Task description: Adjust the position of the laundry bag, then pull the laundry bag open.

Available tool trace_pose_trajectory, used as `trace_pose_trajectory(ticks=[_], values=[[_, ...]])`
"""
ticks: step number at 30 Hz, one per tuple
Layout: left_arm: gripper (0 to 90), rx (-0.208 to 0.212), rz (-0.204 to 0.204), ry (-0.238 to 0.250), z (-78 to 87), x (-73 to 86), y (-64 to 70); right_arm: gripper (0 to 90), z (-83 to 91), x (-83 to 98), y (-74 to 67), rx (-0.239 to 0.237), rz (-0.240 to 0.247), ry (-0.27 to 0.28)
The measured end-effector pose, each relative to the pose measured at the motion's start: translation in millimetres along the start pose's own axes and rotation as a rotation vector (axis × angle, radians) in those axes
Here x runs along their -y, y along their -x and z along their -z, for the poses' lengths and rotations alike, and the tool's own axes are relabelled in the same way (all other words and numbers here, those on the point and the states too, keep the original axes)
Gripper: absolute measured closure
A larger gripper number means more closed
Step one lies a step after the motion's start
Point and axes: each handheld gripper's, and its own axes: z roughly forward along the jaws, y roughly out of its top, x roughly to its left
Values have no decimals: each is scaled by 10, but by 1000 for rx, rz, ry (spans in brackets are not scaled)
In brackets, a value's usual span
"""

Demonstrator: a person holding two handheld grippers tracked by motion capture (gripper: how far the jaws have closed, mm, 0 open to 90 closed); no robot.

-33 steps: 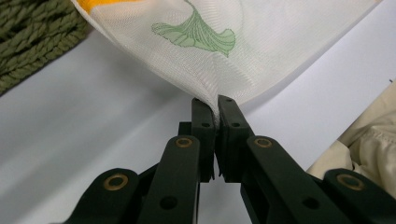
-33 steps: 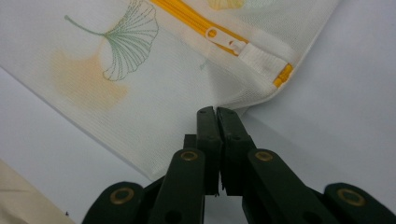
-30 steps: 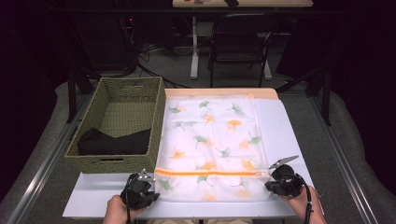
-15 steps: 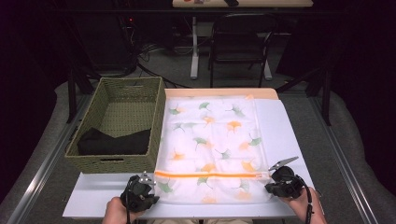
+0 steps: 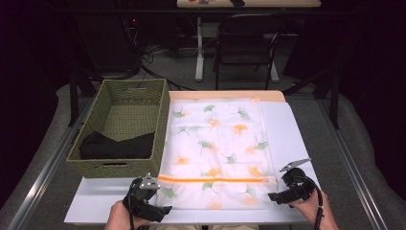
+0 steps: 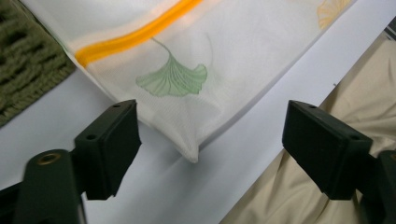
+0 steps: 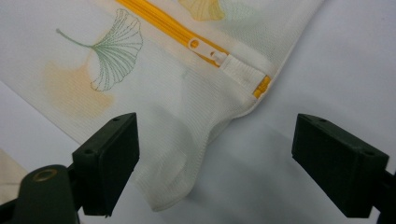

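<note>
A white mesh bag (image 5: 218,148) printed with green and orange leaves lies flat on the white table (image 5: 287,129). An orange zipper (image 5: 215,180) runs across its near end. My left gripper (image 5: 155,197) is at the bag's near left corner and my right gripper (image 5: 280,188) at the near right corner. Both pairs of jaws have just been opening. In the left gripper view the gripper (image 6: 210,140) stands wide around the bag's corner (image 6: 191,149), the pads clear of it. In the right gripper view the gripper (image 7: 215,149) stands wide around the other corner (image 7: 173,186), just below the zipper pull (image 7: 205,49).
A green woven basket (image 5: 115,168) stands left of the bag, touching its edge, with black cloth (image 5: 115,146) folded in its near end. The table's front edge is just behind both hands. A chair (image 5: 244,48) stands beyond the table.
Both grippers have gone from shut on the bag's near corners to wide apart. The bag lies flat where it was, and the hands have hardly moved.
</note>
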Motion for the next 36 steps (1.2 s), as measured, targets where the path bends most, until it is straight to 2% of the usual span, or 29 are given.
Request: trace_pose_trajectory(ticks=[5,9,11,13,14,17,20,24,26,30,31,33,36], values=[[124,2,-12,12,-1,-59,4,110,3,-13,25,6,1,13],[102,-18,-33,25,-22,-122,38,75,6,-31,64,15,-5,17],[99,-5,-38,40,-25,-147,51,68,2,-42,76,17,-10,16],[100,-25,-60,44,-50,-173,61,69,-3,-49,94,29,-6,23],[100,-9,-62,45,-67,-183,59,70,-4,-54,102,34,-4,21],[100,-12,-80,49,-114,-209,63,91,-18,-67,117,26,-13,29],[97,-2,-102,32,-144,-223,88,132,-19,-79,131,36,-11,29],[95,19,-117,36,-171,-247,132,144,-36,-94,158,30,-13,44],[94,14,-122,38,-194,-263,153,153,-45,-107,161,29,-20,41],[93,26,-135,19,-258,-300,190,214,-76,-129,173,27,-23,38],[94,35,-150,20,-278,-312,198,233,-82,-134,175,31,-24,37],[93,35,-158,19,-298,-327,222,277,-87,-146,166,31,-38,35],[93,30,-178,23,-325,-356,253,320,-94,-153,170,37,-31,37]])
